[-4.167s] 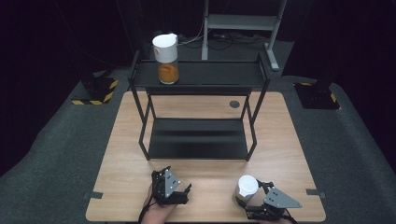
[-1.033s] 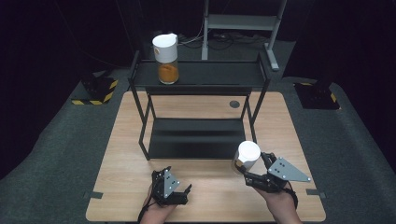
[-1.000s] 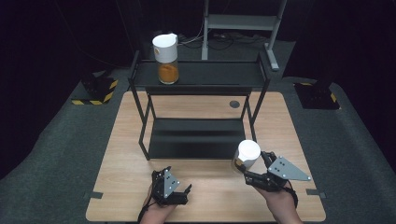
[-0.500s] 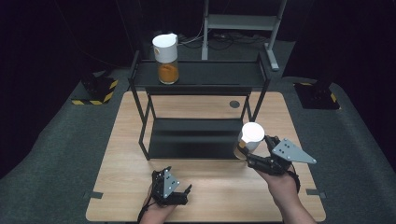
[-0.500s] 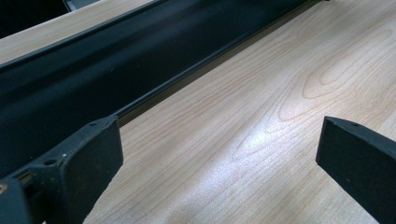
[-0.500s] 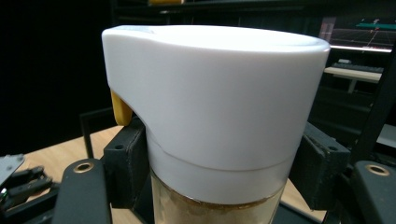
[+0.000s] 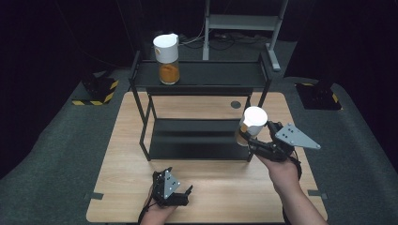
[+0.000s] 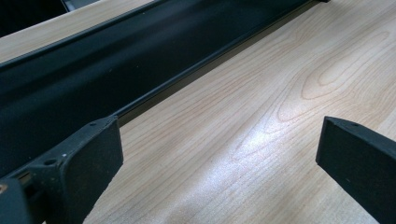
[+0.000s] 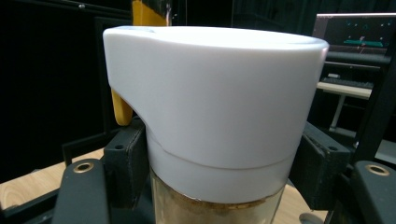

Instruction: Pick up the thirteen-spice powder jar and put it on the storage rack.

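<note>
my right gripper [image 7: 248,138] holds a white-lidded jar [image 7: 252,125] upright in the air, above the right part of the surface [image 7: 220,187] and just beside the right front post of the black shelf rack [image 7: 199,89]; its fingers [image 9: 123,163] are clamped on the clear body directly under the lid [image 9: 215,98], one pad on each side. the body looks like glass or hard plastic, stiff and smooth, so i judge it slippery and liable to crack if it drops; the brownish fill [image 9: 210,212] seen low in the right gripper view suggests moderate weight, set below the grip. the ledge where the lid overhangs the body seems the best place to hold, since it stops the jar from sliding down. my left gripper [image 7: 173,190] rests low at the near edge of the surface, fingers [image 8: 79,158] apart with bare wood between them. a second jar with orange contents [image 7: 167,58] stands on the rack's top shelf, at its left end. the surface is pale wood; around it lie grey floor and a dark room, with a metal stand [image 7: 244,21] at the back.
</note>
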Available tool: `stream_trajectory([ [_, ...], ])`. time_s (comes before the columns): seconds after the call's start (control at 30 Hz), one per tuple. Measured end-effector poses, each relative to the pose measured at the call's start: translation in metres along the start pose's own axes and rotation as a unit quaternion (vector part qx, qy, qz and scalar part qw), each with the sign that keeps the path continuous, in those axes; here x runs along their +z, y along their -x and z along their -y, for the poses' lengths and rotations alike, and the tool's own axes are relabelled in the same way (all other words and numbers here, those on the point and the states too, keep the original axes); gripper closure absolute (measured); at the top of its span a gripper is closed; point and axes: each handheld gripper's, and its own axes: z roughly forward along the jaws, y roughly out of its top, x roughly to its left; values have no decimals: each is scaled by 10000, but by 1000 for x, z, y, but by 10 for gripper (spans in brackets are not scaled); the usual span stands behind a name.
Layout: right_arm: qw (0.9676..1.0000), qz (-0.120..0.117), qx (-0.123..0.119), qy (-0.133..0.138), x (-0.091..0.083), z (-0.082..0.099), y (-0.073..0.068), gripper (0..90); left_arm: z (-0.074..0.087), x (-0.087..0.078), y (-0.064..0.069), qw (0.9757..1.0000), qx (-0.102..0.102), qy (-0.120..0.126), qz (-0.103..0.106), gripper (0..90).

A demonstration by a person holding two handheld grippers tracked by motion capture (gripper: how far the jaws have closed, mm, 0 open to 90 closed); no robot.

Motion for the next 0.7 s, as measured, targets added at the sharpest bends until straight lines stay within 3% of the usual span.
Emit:
stream_trajectory([
  [0.7,9994,114,-131,304,21,-39,5,298,1,0,-2,10000,-46,36,39,10],
])
